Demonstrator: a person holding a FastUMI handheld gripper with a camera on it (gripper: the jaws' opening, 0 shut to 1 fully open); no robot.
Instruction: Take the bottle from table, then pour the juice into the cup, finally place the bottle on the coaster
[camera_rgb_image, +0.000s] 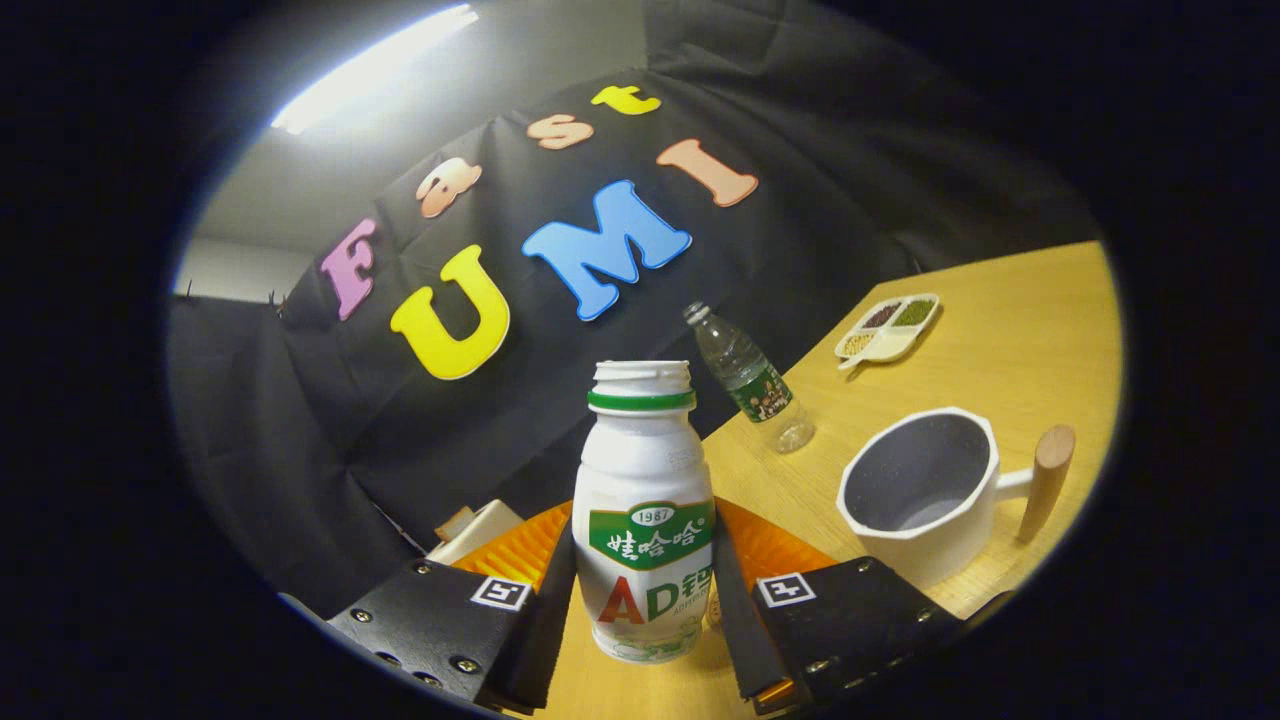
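I had the fingers (645, 590) clamped on the uncapped bottle (643, 500); pouring into the cup (925, 490) and the coaster (770, 545) placement remained.

bottle (645, 520) between the gripper (645, 610) fingers, both pressing its sides | coaster (760, 545) behind it on the table (1000, 350) | cup (925, 490) right of bottle | water bottle (750, 378) beyond | divided dish (888, 328) farthest back
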